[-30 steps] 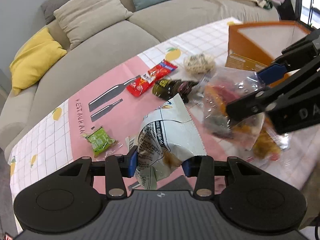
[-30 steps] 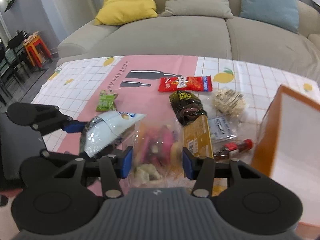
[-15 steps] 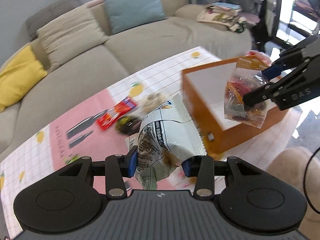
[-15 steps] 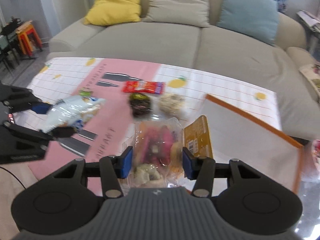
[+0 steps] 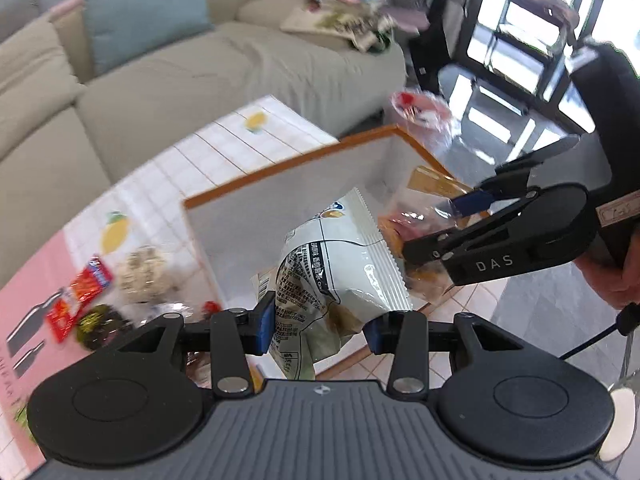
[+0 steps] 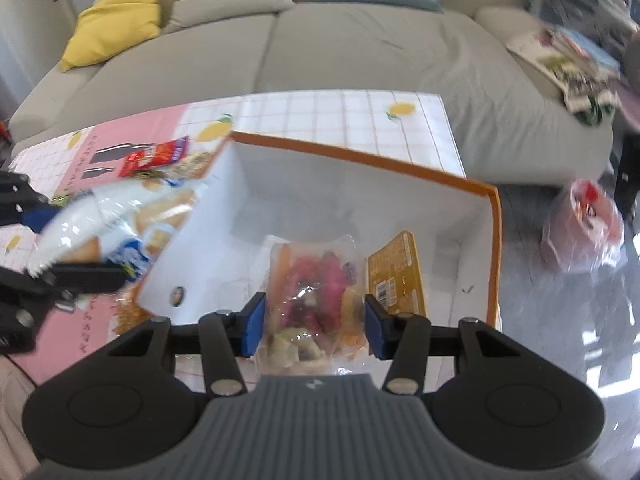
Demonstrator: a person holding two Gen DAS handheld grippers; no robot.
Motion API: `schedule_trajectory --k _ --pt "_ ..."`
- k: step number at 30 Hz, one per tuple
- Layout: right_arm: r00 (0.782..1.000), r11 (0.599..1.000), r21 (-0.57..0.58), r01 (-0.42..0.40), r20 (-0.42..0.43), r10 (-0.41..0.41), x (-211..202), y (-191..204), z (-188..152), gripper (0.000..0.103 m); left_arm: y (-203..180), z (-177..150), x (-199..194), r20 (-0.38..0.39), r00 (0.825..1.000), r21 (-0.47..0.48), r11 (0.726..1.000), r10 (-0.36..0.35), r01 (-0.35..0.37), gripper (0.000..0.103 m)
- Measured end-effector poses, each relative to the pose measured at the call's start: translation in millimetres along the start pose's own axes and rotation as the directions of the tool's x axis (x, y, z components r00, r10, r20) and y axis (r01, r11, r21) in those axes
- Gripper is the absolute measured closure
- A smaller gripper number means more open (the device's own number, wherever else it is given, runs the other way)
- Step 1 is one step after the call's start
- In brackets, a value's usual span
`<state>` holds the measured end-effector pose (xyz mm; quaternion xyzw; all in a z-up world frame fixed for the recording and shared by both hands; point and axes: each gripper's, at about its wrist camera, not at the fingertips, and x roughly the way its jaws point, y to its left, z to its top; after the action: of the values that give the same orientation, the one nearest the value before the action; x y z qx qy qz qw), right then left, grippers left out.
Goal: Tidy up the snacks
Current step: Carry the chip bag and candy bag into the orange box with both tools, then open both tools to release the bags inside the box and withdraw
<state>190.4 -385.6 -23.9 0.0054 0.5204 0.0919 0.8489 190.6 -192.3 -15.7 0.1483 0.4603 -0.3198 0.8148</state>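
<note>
We are holding a snack in each hand. Our left gripper (image 5: 318, 330) is pinching a white snack bag (image 5: 340, 264) btwn its blue fingers (image 5: 265, 326). The bag is sticking up and hanging over the orange box (image 5: 280, 168). Our right gripper (image 6: 312, 326) is pinching a clear candy bag (image 6: 316, 284) w/ pink & yellow bits inside, and its fingers (image 6: 253, 326) are pressing on both sides of it. That bag is also hanging over the box, w/ the white inside of the box showing behind it. A gold label (image 6: 396, 276) is sticking out at 3 o'clock of the candy bag.

In the left view the right gripper is sitting at 3 o'clock, w/ a hand (image 5: 618, 276) on its grip.

The box is standing on the worktop (image 6: 340, 112), which has a white & pink cloth w/ lemons. More snacks are lying at 9 o'clock of the box: a red packet (image 5: 78, 294), a pale round snack (image 5: 144, 274) & a dark packet (image 5: 98, 324). A grey sofa (image 6: 320, 48) is sitting at 12 o'clock.
</note>
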Motion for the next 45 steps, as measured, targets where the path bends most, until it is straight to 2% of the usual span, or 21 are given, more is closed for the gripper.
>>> schedule_trajectory --k 6,9,11,13,19,27,30,33,34,40,45 --pt "0.998 0.996 0.071 -0.053 -0.037 0.056 32.3 -23.7 5.2 0.054 -4.4 9.3 53.9 -0.114 0.993 0.032 0.999 0.014 -0.010 0.055" --pt "0.997 0.998 0.042 -0.035 -0.062 0.038 49.8 -21.5 7.7 0.054 -5.3 10.8 72.0 -0.164 0.986 0.039 0.999 0.013 -0.007 0.055" --pt "0.996 0.999 0.031 -0.040 -0.084 0.042 62.3 -20.7 6.9 0.054 -6.3 7.9 85.7 -0.218 0.976 0.055 0.998 0.012 0.001 0.055" --pt "0.991 0.998 0.031 -0.048 -0.120 0.051 74.6 -20.4 4.7 0.054 -9.8 4.5 93.5 -0.254 0.967 0.086 0.996 0.037 -0.016 0.055" --pt "0.982 1.000 0.020 -0.008 -0.190 0.012 104.1 -21.4 2.5 0.054 -8.0 2.0 105.6 -0.303 0.951 0.083 0.996 0.065 -0.042 0.054" --pt "0.978 0.999 0.034 0.014 -0.209 -0.006 110.6 -17.9 1.6 0.049 -10.8 0.4 104.6 -0.286 0.954 0.093 0.994 0.088 -0.064 0.044" --pt "0.977 0.999 0.033 0.026 -0.212 -0.018 109.3 -15.7 2.9 0.044 -13.3 2.3 98.6 -0.283 0.956 0.075 0.996 0.074 -0.055 0.035" --pt "0.977 0.999 0.029 0.045 -0.209 -0.038 104.6 -16.4 2.9 0.033 -15.3 3.5 88.3 -0.247 0.965 0.084 0.994 0.084 -0.065 0.030" --pt "0.978 0.998 0.029 0.056 -0.205 -0.049 100.3 -15.0 2.2 0.028 -16.1 4.2 83.9 -0.235 0.968 0.089 0.993 0.091 -0.072 0.029" --pt "0.980 0.994 0.015 0.111 -0.169 -0.106 74.6 -9.2 3.8 0.025 -15.5 5.3 48.2 -0.173 0.980 0.093 0.992 0.097 -0.082 0.029" --pt "0.983 0.988 -0.005 0.154 -0.103 -0.154 43.3 7.2 3.6 0.023 -9.0 0.8 12.6 -0.119 0.985 0.082 0.990 0.124 -0.115 0.029"
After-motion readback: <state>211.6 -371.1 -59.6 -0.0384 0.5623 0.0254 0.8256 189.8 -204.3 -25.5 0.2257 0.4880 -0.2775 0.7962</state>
